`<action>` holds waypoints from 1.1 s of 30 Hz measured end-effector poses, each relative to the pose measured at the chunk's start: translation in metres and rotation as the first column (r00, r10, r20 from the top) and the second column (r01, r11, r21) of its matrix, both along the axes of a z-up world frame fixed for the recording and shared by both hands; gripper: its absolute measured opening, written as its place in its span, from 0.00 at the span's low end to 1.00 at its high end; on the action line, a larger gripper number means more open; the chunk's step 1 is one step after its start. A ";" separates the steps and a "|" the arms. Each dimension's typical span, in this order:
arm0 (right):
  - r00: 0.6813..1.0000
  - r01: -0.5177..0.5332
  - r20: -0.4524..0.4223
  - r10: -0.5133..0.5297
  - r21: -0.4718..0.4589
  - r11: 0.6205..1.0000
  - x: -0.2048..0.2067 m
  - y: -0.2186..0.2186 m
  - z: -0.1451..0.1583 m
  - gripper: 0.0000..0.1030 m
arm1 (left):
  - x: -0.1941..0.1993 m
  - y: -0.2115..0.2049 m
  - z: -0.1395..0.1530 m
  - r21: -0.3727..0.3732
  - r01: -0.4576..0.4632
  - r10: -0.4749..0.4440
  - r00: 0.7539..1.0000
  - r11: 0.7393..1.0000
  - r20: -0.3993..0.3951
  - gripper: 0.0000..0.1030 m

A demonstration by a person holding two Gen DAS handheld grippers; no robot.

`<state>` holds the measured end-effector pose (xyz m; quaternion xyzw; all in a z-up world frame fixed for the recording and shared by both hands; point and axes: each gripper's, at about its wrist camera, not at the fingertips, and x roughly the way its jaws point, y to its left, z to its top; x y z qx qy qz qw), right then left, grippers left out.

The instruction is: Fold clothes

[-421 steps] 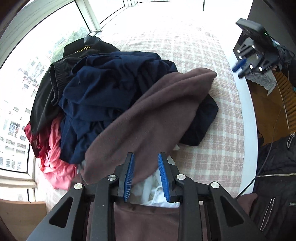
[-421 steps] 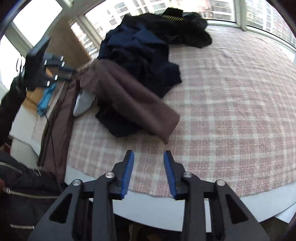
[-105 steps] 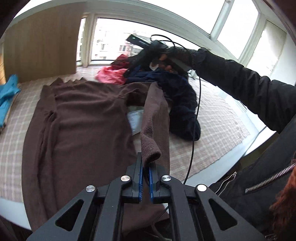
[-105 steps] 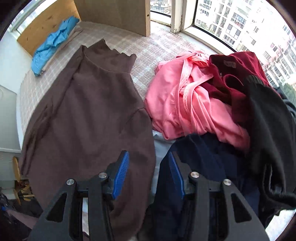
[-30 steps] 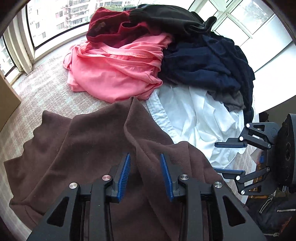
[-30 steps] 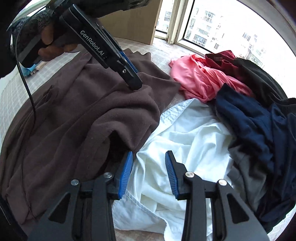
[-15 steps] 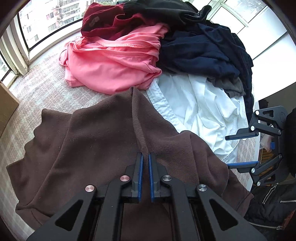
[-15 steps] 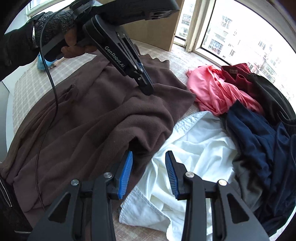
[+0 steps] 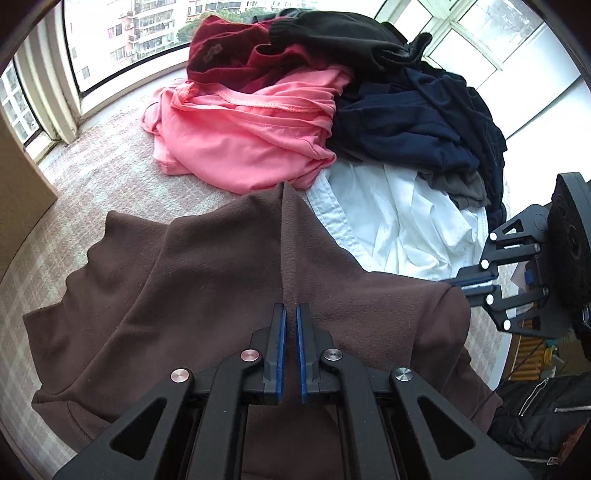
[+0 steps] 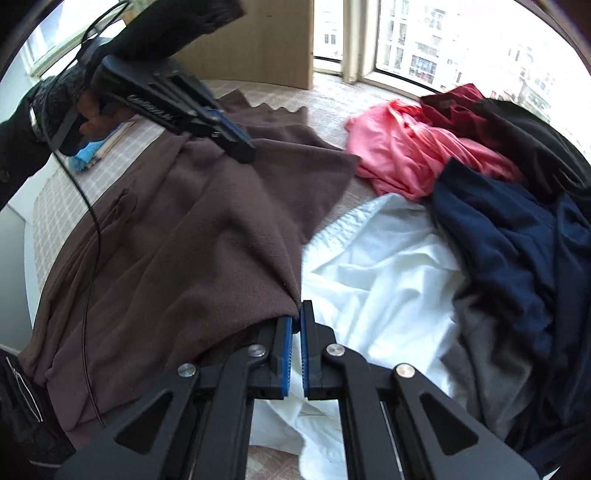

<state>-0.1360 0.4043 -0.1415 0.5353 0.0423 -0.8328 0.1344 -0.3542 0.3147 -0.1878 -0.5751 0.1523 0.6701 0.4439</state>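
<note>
The room was a glazed corner, with curved bay windows (image 9: pixel 110 48) running round the far side and apartment blocks visible outside. A tan flat board panel (image 10: pixel 255 40) stood against the window line. The work surface was a bed or table covered in a pink-and-cream checked woven cloth (image 9: pixel 92 184), its white edge showing at the person's side.

The largest item on it was the brown fleece pullover (image 9: pixel 192 280), spread across the near part of the surface with its scalloped hem toward the windows. Beyond it lay a heap of unfolded garments: a navy blue garment (image 9: pixel 413 122), a coral-pink T-shirt (image 9: pixel 240 136), a crumpled white shirt (image 9: pixel 399 218) touching the pullover's edge, a black knit garment (image 9: pixel 332 33), a dark red top (image 9: pixel 229 55) and a small grey piece (image 9: pixel 461 184) beneath the navy. A light blue folded cloth (image 10: pixel 86 153) lay at the far left edge in the right wrist view.

The left gripper (image 9: pixel 289 321) was pressed together on a raised ridge of the pullover's fleece, lifting it into a crease. The right gripper (image 10: pixel 296 317) was likewise nipped together on the pullover's edge just beside the white shirt. A gloved hand (image 10: pixel 70 107) in a black sleeve held the left tool.
</note>
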 end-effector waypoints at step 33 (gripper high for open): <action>0.959 0.051 0.279 0.049 -0.340 0.939 0.080 -0.031 -0.011 0.19 | 0.427 -0.112 0.016 -0.022 -0.202 0.201 0.979 0.979 -0.025 0.29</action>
